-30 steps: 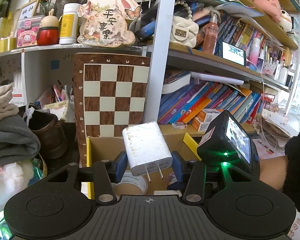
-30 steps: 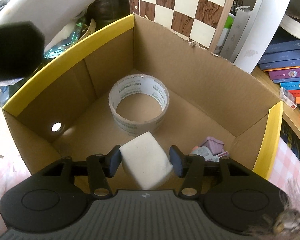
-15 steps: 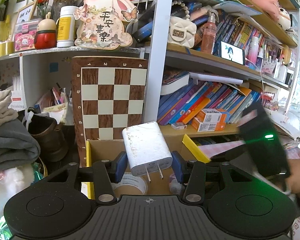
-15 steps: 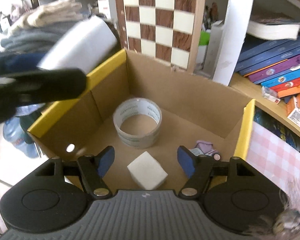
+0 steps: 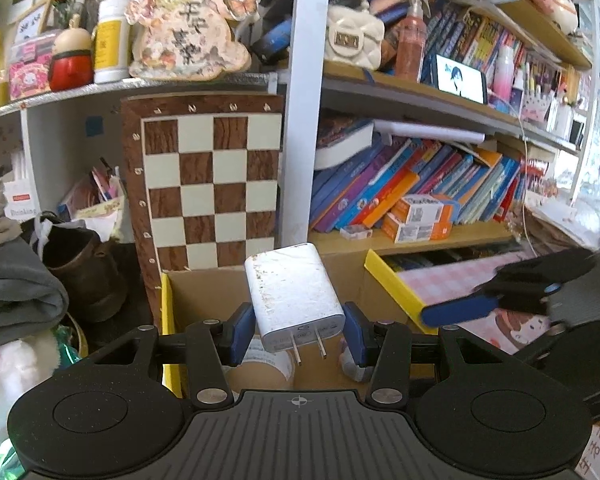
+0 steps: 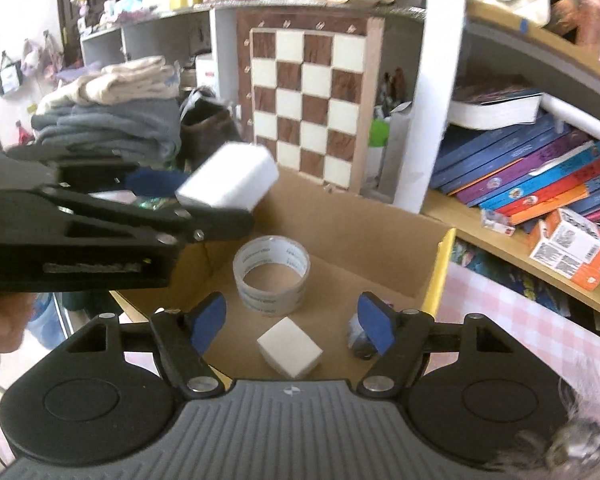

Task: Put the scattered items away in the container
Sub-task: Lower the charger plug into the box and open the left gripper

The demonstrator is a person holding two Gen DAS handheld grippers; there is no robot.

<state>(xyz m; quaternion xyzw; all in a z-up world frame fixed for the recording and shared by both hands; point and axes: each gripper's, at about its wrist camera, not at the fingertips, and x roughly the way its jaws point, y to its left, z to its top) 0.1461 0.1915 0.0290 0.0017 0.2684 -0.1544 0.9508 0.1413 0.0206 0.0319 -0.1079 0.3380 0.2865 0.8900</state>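
Your left gripper [image 5: 298, 328] pinches the white charger [image 5: 296, 292] above the cardboard box [image 6: 380, 232]; let go too soon and it could clip the yellow rim. Your right gripper [image 6: 292, 318] is spread, empty, over the white cube [image 6: 290, 347]. The tape roll [image 6: 272, 280] bears unreadable print; the far plaque [image 5: 188, 36] reads 平安喜樂

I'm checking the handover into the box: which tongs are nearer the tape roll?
Left. The left tongs hold the charger just above the tape roll; the right tongs sit open, farther back.

white charger [image 5: 295, 292], brown-cream checkered board [image 5: 212, 184]
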